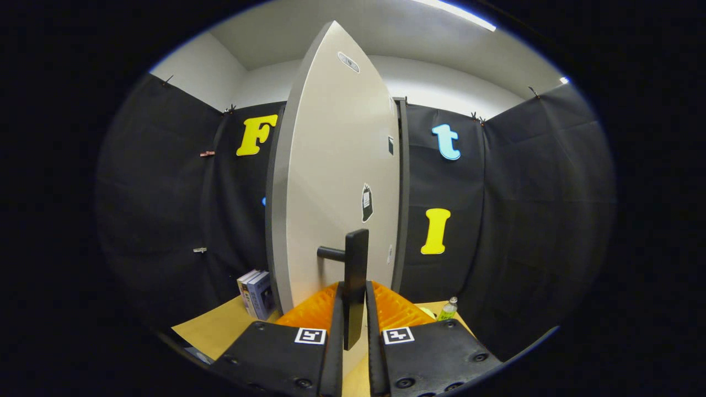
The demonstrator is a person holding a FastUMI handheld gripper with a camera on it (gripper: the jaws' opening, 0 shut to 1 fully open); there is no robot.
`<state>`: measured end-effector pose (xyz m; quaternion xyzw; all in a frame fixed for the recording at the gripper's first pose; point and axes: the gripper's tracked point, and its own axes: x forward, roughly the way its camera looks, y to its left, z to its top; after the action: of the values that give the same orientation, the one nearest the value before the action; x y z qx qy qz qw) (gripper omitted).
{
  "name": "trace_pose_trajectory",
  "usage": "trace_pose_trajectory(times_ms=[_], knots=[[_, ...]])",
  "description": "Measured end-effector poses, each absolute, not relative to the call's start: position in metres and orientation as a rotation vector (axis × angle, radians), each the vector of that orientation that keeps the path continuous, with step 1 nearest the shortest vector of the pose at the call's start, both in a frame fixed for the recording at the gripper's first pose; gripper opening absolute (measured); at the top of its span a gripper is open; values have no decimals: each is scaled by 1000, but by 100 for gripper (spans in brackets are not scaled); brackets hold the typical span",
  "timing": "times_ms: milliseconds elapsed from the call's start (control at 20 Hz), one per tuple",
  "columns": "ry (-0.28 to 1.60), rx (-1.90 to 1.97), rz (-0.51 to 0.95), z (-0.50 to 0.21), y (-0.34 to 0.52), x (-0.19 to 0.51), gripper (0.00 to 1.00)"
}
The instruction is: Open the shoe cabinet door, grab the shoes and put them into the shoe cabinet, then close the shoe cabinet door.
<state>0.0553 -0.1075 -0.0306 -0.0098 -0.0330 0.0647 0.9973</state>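
- The shoe cabinet door (336, 182) is seen edge-on, long axis upright, standing at 12 o'clock ahead of the fingers.
- Its vertical bar handle (356, 286) is clamped between the nearly closed gripper (353, 309) fingers.

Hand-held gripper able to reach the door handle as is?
Likely yes: the hand-held gripper already has the black handle of the cabinet door between its fingers, apparently clamped; nothing blocks it.

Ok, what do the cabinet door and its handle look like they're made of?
The cabinet door: pale grey, matte, flat panel with a darker edge band, probably laminated board, though painted metal can't be ruled out. The handle: a dark matte bar on a round post, likely coated metal or plastic. The gripper fingers are closed on the bar.
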Motion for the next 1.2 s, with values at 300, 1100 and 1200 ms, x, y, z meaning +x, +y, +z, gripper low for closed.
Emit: trace_pose_trajectory(times_ms=[300, 1100, 1200], knots=[[-47, 39, 99, -31, -169, 58, 14], [-7, 70, 41, -34, -218, 37, 15], [-13, 50, 12, -33, -219, 23, 21]])
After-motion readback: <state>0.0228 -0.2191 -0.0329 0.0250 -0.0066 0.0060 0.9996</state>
